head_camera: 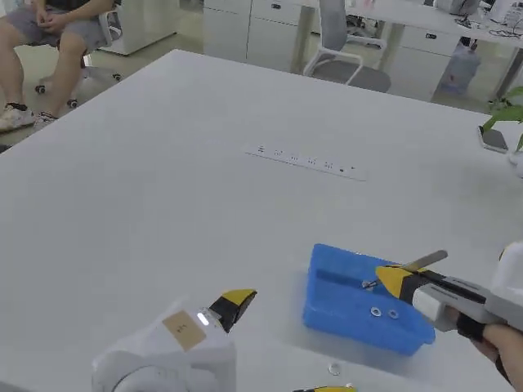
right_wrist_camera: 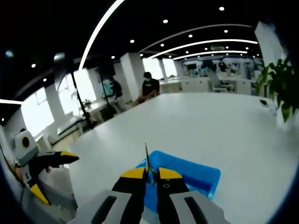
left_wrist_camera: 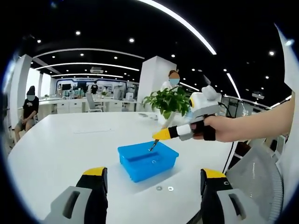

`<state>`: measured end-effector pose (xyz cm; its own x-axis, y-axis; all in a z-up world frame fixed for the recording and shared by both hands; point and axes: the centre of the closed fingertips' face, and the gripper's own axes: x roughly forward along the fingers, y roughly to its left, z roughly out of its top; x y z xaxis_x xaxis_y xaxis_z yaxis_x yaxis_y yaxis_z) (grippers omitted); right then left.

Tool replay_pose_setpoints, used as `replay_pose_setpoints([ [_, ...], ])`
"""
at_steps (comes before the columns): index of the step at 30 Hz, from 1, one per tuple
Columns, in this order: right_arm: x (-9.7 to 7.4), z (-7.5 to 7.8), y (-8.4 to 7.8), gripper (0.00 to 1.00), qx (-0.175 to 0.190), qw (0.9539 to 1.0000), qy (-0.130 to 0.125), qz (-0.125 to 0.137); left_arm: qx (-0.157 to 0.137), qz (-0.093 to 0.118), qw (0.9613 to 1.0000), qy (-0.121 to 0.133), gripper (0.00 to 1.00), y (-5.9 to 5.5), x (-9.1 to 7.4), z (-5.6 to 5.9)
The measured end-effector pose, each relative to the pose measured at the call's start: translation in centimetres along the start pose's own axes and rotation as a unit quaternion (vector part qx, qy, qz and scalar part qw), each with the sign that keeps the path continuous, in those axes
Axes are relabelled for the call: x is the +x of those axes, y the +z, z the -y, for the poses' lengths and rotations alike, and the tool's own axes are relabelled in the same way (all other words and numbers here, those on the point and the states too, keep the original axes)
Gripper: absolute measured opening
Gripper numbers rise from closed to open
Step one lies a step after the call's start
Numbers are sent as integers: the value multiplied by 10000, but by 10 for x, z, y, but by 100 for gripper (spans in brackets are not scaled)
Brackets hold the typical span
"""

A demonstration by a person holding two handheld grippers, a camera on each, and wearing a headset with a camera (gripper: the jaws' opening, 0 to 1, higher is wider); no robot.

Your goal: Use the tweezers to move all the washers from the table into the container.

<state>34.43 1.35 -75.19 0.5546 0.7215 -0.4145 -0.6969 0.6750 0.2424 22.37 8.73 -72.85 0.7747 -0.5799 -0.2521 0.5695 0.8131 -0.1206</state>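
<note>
Right gripper (head_camera: pixel 391 281) tight on tweezers (head_camera: pixel 428 260), tips near washers (head_camera: pixel 376 311) inside blue container (head_camera: pixel 359 336).

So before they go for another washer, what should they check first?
1. Grip: right gripper shut on the tweezers: ok.
2. Tweezers' tips over the blue container: ok.
3. Tips empty: cannot tell.
4. Is the table cleared: not ok, two washers lie in front of the container.
5. Other hand out of the way: left gripper open, apart from the container: ok.
</note>
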Motion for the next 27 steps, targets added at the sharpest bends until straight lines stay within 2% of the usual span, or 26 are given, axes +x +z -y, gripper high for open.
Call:
replay_pose_setpoints([
  [4, 5, 8, -9, 5, 69, 9999, 56, -139, 92, -58, 9999, 38, 83, -2, 1, -2],
  [8, 8, 16, -14, 5, 65, 9996, 84, -251, 133, 43, 9999, 85, 83, 2, 0, -4],
  [12, 17, 24, -19, 5, 128, 9991, 117, -383, 19, -6, 9999, 108, 83, -1, 0, -7],
  [15, 24, 29, -26, 5, 149, 9986, 47, -500, -1, 70, 9998, 178, 84, 2, 0, -9],
  [21, 30, 32, -32, 5, 107, 9980, -45, -628, -143, 166, 9993, 295, 84, 4, -2, -15],
  [27, 32, 32, -32, 5, -12, 9974, -19, -721, -32, 38, 9998, 215, 83, 0, 0, -10],
])
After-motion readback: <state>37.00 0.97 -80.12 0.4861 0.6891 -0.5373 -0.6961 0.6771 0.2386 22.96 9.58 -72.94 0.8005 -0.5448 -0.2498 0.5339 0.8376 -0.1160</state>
